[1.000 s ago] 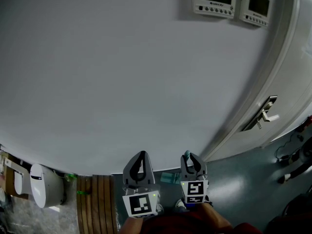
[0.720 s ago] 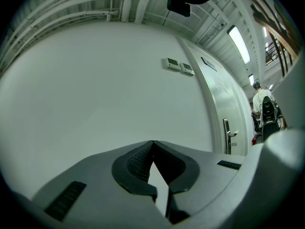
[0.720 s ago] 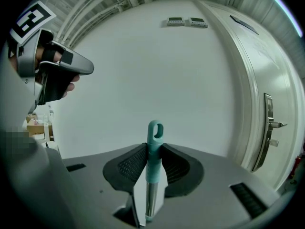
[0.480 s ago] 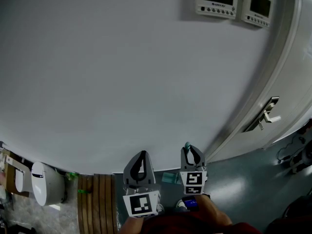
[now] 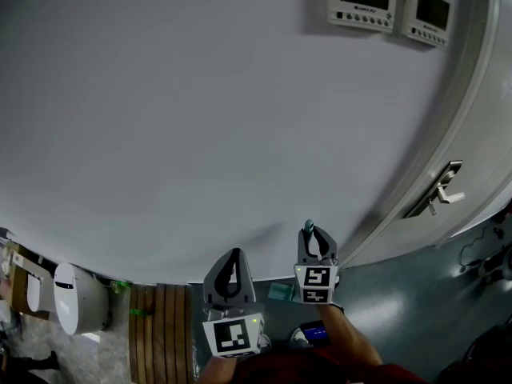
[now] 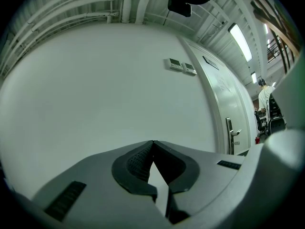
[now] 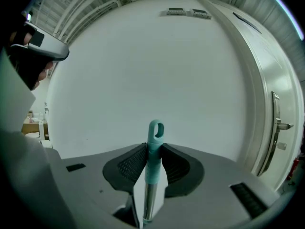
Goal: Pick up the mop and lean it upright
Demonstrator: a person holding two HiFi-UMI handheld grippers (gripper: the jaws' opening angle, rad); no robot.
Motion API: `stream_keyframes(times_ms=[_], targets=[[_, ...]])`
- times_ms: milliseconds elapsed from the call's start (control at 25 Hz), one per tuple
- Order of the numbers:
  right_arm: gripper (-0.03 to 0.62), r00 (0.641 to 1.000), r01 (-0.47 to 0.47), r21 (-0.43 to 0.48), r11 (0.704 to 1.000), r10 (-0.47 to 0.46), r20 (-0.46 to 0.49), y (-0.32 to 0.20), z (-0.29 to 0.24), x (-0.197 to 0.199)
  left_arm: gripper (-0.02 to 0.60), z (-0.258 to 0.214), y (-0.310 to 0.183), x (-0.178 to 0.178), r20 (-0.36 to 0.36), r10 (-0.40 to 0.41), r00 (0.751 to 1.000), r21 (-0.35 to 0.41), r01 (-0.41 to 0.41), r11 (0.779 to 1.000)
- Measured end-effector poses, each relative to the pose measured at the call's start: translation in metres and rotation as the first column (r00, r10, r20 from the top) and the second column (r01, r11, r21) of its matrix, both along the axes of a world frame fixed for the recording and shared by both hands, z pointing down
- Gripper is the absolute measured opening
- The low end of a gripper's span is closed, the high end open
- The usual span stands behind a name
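Note:
My right gripper (image 7: 154,149) is shut on the mop handle (image 7: 153,161), a metal pole with a teal grip and a hanging loop at its top. The pole stands upright between the pads, close to the white wall (image 7: 143,70). In the head view the right gripper (image 5: 310,234) shows the teal handle tip (image 5: 308,226) poking out above it. My left gripper (image 5: 230,254) hangs beside it, to the left, with its jaws closed and nothing between them (image 6: 152,144). The mop head is hidden below.
A white door (image 5: 472,134) with a lever handle (image 5: 442,189) is at the right. Two wall control panels (image 5: 392,2) hang high on the wall. A wooden slatted mat (image 5: 160,330) and a white bin (image 5: 74,310) lie at the lower left. Cables (image 5: 488,254) lie on the grey floor at the right.
My right gripper has moved forward toward the wall with the mop handle in it. The left gripper has stayed where it was.

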State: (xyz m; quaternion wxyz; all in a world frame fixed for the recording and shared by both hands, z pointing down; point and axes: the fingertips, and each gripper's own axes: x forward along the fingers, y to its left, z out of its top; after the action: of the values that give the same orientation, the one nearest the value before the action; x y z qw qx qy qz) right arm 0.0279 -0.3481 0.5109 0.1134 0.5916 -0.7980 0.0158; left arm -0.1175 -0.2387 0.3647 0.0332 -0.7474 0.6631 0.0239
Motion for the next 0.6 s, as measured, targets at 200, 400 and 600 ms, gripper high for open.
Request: stream_keyframes(times_ms=[200, 400, 600], targets=[[0.110, 1.000, -0.011, 0.001, 1.000, 0.012, -0.012, -0.015, 0.001, 0.001, 0.014, 0.000, 0.000, -0.002, 0.001, -0.008, 1.000, 0.001, 0.008, 1.000], [0.112, 1.000, -0.020, 0.000, 1.000, 0.020, -0.019, -0.027, 0.003, 0.000, 0.014, -0.001, 0.001, -0.002, 0.004, -0.011, 1.000, 0.003, 0.011, 1.000], [0.114, 0.999, -0.021, 0.002, 1.000, 0.022, -0.026, -0.031, 0.003, 0.001, 0.014, -0.001, 0.002, -0.003, 0.003, -0.015, 1.000, 0.002, 0.015, 1.000]])
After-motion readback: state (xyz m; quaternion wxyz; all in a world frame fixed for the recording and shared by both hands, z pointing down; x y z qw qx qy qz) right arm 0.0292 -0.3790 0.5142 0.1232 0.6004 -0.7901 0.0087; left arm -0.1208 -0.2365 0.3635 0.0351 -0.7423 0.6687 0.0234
